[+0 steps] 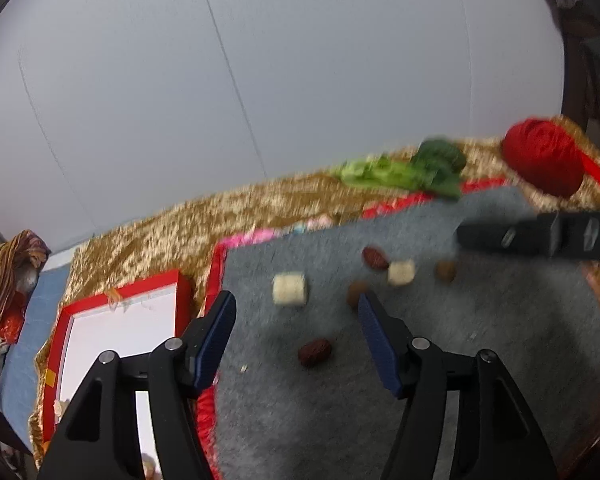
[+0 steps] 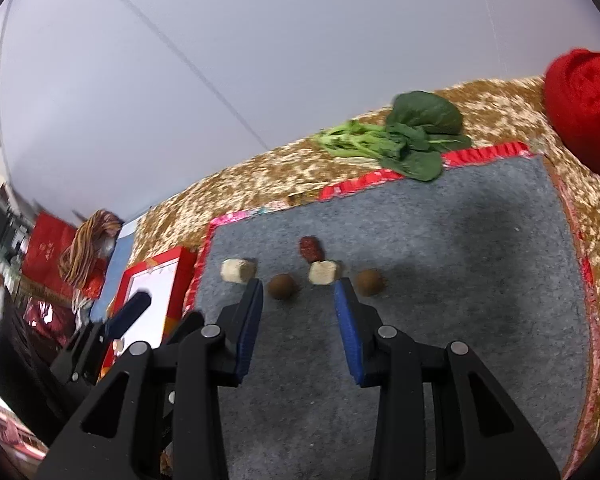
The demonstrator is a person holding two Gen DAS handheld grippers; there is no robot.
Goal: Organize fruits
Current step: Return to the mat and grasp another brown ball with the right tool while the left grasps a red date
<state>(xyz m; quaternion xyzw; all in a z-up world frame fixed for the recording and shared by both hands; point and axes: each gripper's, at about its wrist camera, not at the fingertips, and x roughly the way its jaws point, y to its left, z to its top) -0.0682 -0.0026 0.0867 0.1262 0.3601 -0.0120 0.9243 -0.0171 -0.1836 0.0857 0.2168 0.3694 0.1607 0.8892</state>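
Small fruits lie scattered on a grey felt mat (image 1: 440,360). In the left wrist view I see a dark red date (image 1: 315,353) between and below the fingers. Farther off lie a cream block (image 1: 289,289), a brown round fruit (image 1: 357,294), another date (image 1: 375,258), a second cream block (image 1: 401,273) and a second brown fruit (image 1: 446,271). My left gripper (image 1: 296,304) hangs open above the mat, holding nothing. My right gripper (image 2: 299,286) is open too, with a brown round fruit (image 2: 281,286) and a cream block (image 2: 323,272) just beyond its tips.
A red-rimmed box with a white inside (image 1: 120,332) sits left of the mat on a gold patterned cloth (image 1: 160,232). Leafy greens (image 2: 404,136) lie at the mat's far edge and a red yarn ball (image 2: 584,112) at far right. The right tool's black body (image 1: 540,236) reaches in from the right.
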